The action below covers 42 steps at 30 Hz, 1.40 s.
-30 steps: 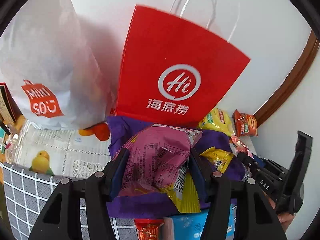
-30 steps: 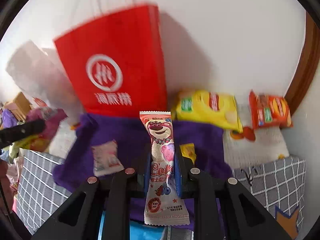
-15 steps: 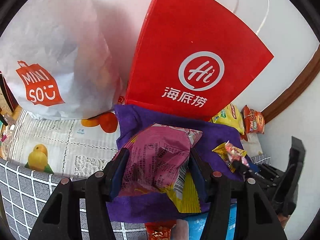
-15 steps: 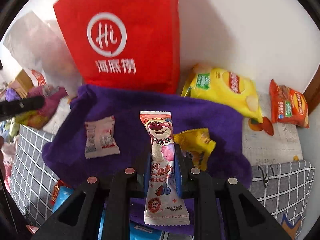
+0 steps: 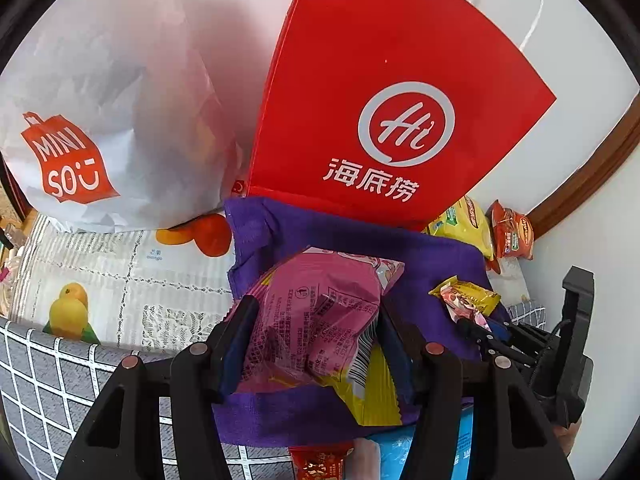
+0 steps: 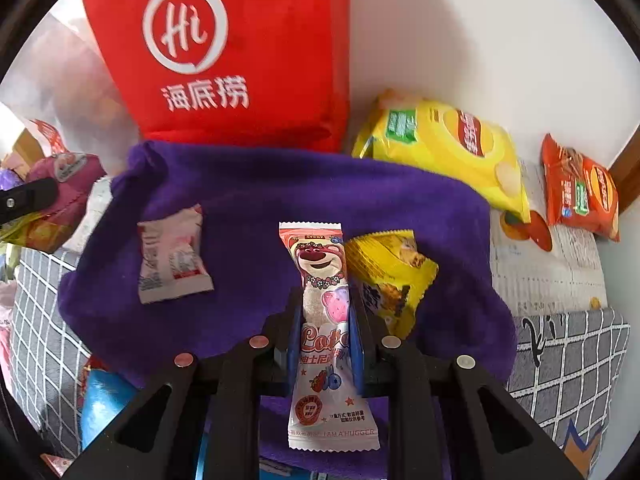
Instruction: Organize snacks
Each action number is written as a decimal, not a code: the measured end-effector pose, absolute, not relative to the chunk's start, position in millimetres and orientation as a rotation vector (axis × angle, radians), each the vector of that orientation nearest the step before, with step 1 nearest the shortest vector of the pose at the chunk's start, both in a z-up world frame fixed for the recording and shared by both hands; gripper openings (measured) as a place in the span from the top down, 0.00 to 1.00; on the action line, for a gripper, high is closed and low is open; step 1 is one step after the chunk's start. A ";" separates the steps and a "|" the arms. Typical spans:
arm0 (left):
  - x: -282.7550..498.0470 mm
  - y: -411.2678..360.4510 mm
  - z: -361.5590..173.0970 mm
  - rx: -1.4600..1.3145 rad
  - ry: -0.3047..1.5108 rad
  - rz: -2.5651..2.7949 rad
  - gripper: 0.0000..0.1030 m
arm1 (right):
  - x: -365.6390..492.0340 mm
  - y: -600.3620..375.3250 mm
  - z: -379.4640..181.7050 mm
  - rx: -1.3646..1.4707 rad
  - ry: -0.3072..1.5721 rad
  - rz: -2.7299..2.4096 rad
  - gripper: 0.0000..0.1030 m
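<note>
Left gripper [image 5: 314, 332]: clamped on a pink snack bag [image 5: 316, 320], center of its frame, held over the purple cloth [image 5: 432, 256]. Bag's yellow lower edge with barcode hangs down past the right finger.

Right gripper [image 6: 324, 312]: clamped on a bear candy stick [image 6: 322, 328], long pink-white wrapper standing upright between the fingers, center-bottom of its frame, also above the purple cloth. In the left view this gripper shows at far right, candy tip next to the yellow packet.

On the cloth, right view:
- small white-pink packet [image 6: 172, 256], left of center, lying flat
- yellow wrapped snack [image 6: 390, 272], just right of the candy stick; can't tell if they touch

Behind the cloth:
- red paper bag [image 6: 224, 52] with white logo, upright against the wall, top center
- white Miniso bag [image 5: 92, 112], upper left of the left view, beside the red bag
- yellow chip bag [image 6: 448, 148], right of the red bag, one corner near the cloth edge
- orange snack packet [image 6: 580, 188], far right, apart from the chip bag

Tabletop: fruit-print cover [image 5: 120, 276] at the back, grey grid cloth [image 6: 560, 364] at the front. A blue package [image 6: 106, 404] and a red wrapper [image 5: 320, 464] poke out under the purple cloth's near edge.
</note>
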<state>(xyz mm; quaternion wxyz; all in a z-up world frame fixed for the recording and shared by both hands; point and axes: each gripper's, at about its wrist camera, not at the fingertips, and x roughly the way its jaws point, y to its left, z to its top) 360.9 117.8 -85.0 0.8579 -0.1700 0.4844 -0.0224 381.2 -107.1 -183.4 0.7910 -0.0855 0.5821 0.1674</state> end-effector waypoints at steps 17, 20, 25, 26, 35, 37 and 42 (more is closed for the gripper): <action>361.9 108.4 -89.0 -0.336 1.036 -0.074 0.45 | 379.0 -99.7 -185.6 -0.208 1.265 0.385 0.77; 361.8 107.5 -89.8 -0.334 1.039 -0.076 0.45 | 379.3 -99.7 -186.6 -0.214 1.267 0.389 0.77; 361.9 107.3 -90.2 -0.331 1.038 -0.079 0.45 | 375.3 -96.8 -177.6 -0.209 1.243 0.407 0.71; 362.2 107.0 -90.6 -0.330 1.039 -0.080 0.45 | 374.5 -96.6 -174.8 -0.206 1.236 0.412 0.68; 365.8 99.9 -98.4 -0.317 1.068 -0.103 0.45 | 365.4 -103.0 -133.5 -0.186 1.131 0.421 0.63; 367.1 95.5 -101.2 -0.307 1.079 -0.111 0.44 | 365.4 -106.1 -125.8 -0.178 1.111 0.411 0.62; 369.7 84.0 -109.4 -0.277 1.116 -0.123 0.44 | 366.0 -114.2 -114.1 -0.161 1.084 0.398 0.62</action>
